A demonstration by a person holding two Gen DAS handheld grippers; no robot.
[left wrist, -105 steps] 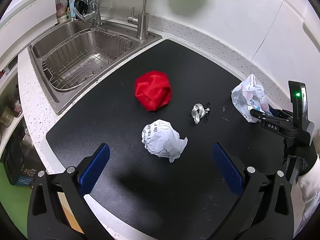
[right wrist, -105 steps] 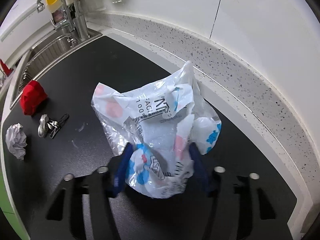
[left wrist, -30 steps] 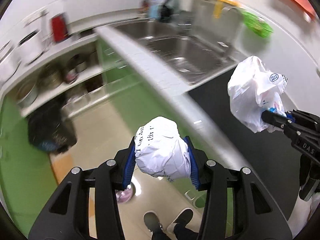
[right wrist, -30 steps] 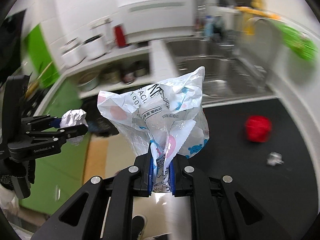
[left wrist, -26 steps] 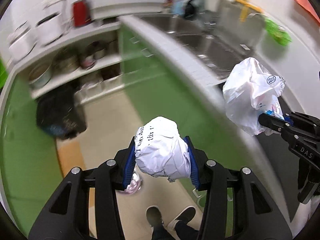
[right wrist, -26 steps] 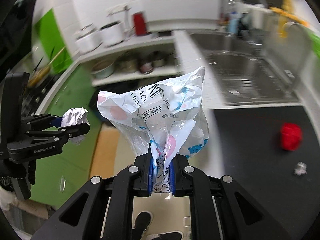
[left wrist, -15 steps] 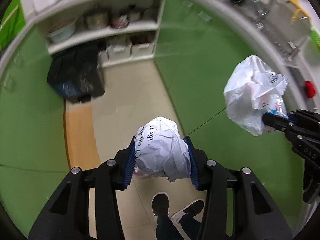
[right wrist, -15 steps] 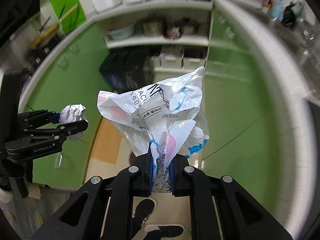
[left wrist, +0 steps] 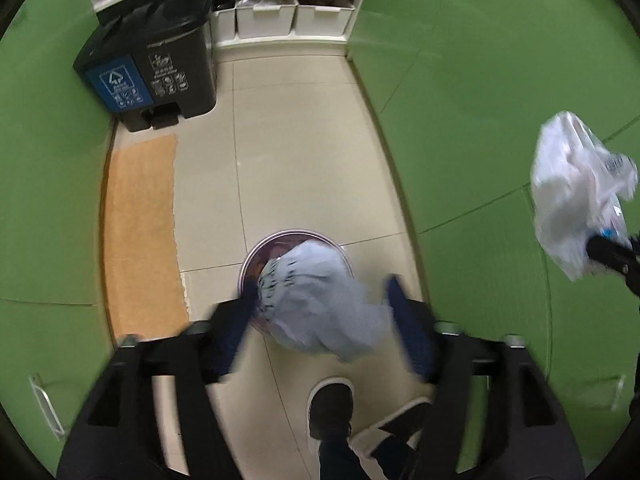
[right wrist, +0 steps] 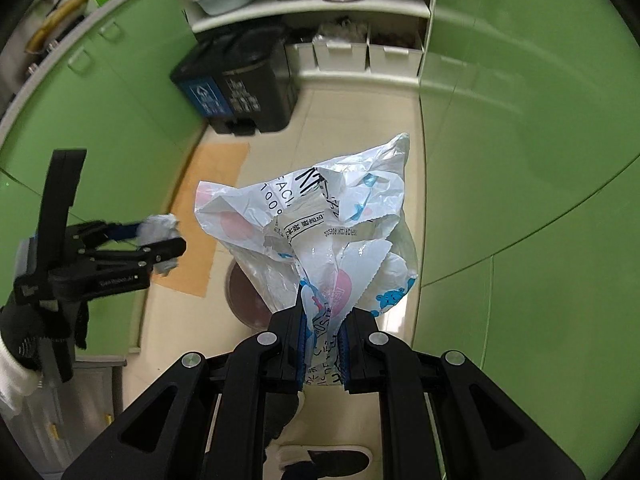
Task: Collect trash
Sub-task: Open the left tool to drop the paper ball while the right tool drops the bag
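A crumpled white paper ball (left wrist: pixel 320 312) hangs blurred between the jaws of my left gripper (left wrist: pixel 322 288). The jaws are opening, and a gap shows between the ball and the right pad. Directly below it on the floor stands a small round bin (left wrist: pixel 256 252) with a dark inside. My right gripper (right wrist: pixel 325 314) is shut on a crumpled printed plastic bag (right wrist: pixel 320 232) and holds it above the same bin (right wrist: pixel 240 296). In the right wrist view the left gripper (right wrist: pixel 160 240) and the paper ball (right wrist: pixel 160 226) are at the left. The bag (left wrist: pixel 572 196) shows at the right of the left wrist view.
A black two-part pedal bin (left wrist: pixel 152 68) with a blue label stands at the far end of the tiled floor. An orange mat (left wrist: pixel 140 232) lies to the left. Green cabinet doors (left wrist: pixel 500 120) line both sides. White boxes (left wrist: pixel 264 20) sit on a low shelf. The person's shoes (left wrist: pixel 332 408) are below.
Both grippers have dropped from counter height toward the floor, over the round bin. The left jaws have spread and the paper ball has come loose. The right grip on the bag is unchanged.
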